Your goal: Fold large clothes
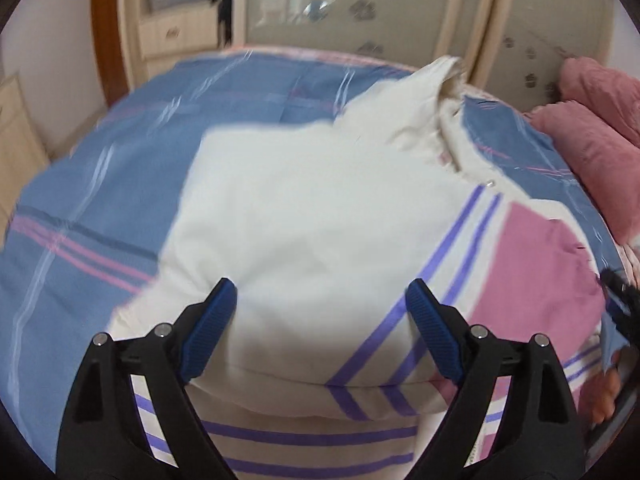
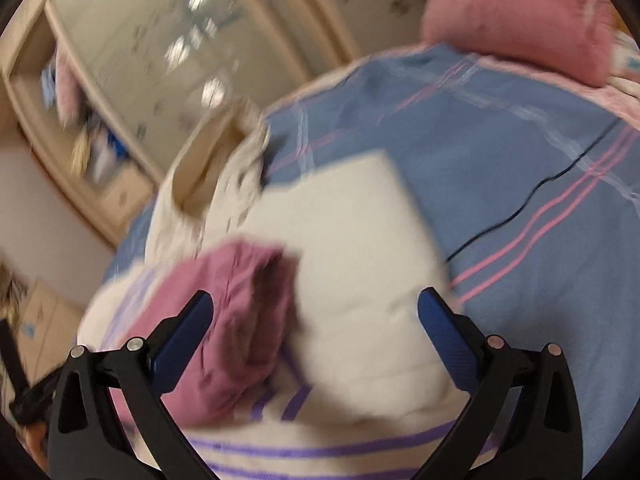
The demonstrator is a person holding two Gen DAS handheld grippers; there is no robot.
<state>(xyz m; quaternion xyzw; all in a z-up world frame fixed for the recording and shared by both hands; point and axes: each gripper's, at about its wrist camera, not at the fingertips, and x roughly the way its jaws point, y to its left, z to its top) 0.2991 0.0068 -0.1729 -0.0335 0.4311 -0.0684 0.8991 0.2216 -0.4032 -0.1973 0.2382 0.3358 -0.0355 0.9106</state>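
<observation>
A puffy cream jacket (image 1: 304, 220) with purple stripes and a pink panel lies on the blue plaid bed cover (image 1: 120, 168), its collar toward the far side. A cream part is folded over its middle. My left gripper (image 1: 322, 290) is open just above the jacket's near part, holding nothing. In the right wrist view the same jacket (image 2: 360, 264) shows a folded white flap and a pink sleeve (image 2: 240, 320). My right gripper (image 2: 316, 300) is open over them, empty. The view is motion-blurred.
Pink pillows (image 1: 592, 128) lie at the bed's right end, also in the right wrist view (image 2: 520, 12). A cream wardrobe with glass doors (image 1: 340, 4) stands behind the bed. A thin black cable (image 2: 528, 200) runs across the cover at right.
</observation>
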